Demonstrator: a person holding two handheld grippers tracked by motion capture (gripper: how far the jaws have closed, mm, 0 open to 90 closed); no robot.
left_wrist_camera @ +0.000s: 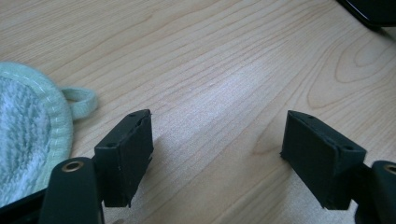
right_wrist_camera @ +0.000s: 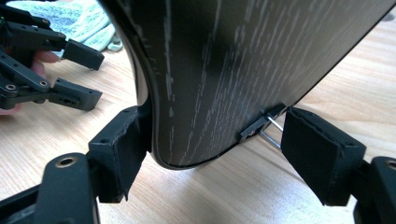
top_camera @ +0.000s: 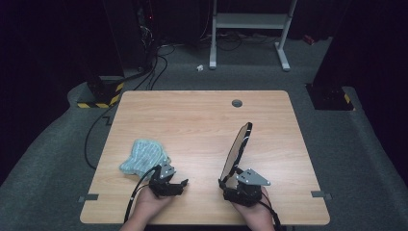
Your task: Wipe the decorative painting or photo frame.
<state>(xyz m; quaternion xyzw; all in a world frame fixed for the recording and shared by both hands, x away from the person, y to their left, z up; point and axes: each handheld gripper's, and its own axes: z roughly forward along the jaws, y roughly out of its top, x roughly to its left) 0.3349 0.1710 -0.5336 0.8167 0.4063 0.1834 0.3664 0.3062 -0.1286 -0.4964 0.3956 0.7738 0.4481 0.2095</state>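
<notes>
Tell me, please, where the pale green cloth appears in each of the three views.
High view: the pale green cloth lies left of centre on the table, just above the left gripper.
Left gripper view: at the left edge, loop beside the near jaw.
Right gripper view: top left corner.
Shared landmark: the left gripper.

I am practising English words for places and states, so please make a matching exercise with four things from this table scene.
Things:
1. pale green cloth
2. oval black-backed panel
3. left gripper
4. grey round cap

Places or states:
A. set in the table near its far edge
B. open, with nothing between the jaws
C. lies on the left part of the table
D. stands on its edge between the jaws of the right gripper

Pairs: 1-C, 2-D, 3-B, 4-A
</notes>
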